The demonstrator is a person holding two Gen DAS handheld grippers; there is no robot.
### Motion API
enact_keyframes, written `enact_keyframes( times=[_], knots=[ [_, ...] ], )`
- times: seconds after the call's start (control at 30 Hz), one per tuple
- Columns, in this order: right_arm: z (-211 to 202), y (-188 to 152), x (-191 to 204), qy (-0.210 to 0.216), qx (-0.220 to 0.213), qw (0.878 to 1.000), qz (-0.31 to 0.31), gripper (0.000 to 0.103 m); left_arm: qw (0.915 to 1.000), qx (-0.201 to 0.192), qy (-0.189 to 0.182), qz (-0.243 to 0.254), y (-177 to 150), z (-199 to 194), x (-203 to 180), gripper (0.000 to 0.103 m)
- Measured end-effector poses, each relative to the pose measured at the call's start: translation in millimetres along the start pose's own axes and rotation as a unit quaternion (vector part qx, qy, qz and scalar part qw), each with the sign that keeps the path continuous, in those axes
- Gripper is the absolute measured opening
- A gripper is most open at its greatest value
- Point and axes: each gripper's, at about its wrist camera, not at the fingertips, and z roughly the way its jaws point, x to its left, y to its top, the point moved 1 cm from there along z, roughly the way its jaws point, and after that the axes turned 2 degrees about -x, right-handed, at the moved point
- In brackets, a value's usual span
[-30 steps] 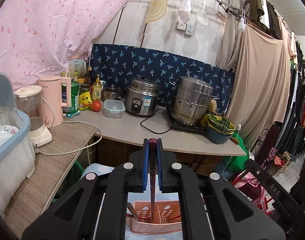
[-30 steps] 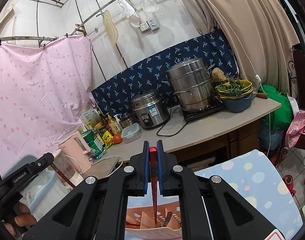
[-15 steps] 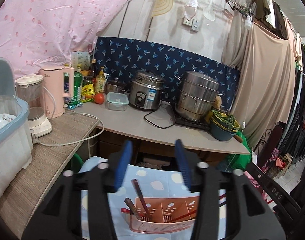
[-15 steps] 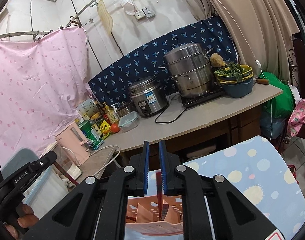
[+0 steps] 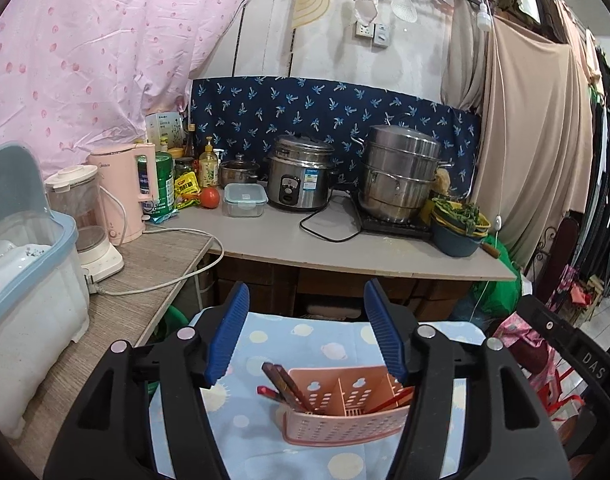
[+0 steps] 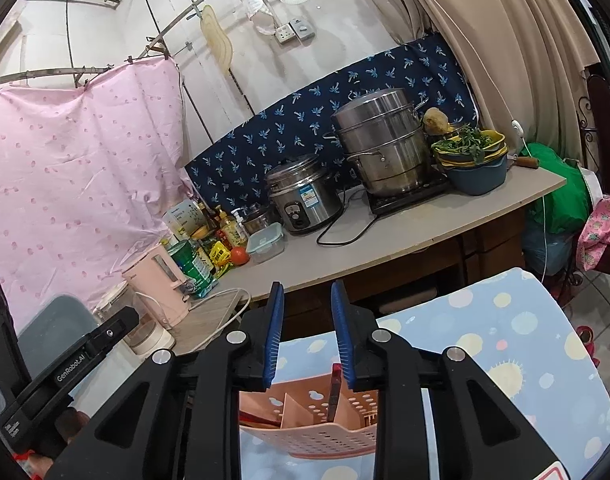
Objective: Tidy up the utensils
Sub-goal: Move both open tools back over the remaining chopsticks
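Observation:
A pink perforated utensil basket stands on a blue dotted cloth just below both grippers. My left gripper hangs above it, jaws opening, nothing between the blue pads. Dark brown chopsticks lean in the basket's left compartment and a red one lies in the right. In the right wrist view the basket sits under my right gripper, whose jaws are opening. A dark, red-tipped chopstick stands loose in a compartment, its top just under the right pad, not pressed.
Behind the cloth-covered table runs a grey counter with a rice cooker, a steel steamer pot, a bowl of greens and bottles. To the left stand a pink kettle, a blender and a dish box. Clothes hang at right.
Both grippers have gone from shut on a chopstick to open. The left one's dark chopstick and the right one's red-tipped chopstick have dropped into the basket. The left gripper has sunk slightly.

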Motion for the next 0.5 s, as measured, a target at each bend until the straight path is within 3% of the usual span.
enact_keyframes(
  times=[0.5],
  knots=[
    [-47.7, -38.6, 14.4, 0.004, 0.023, 0.999, -0.041, 0.025, 0.9971, 0.057, 0.021, 0.046, -42.1, -32.8, -14.3, 0.057]
  ],
)
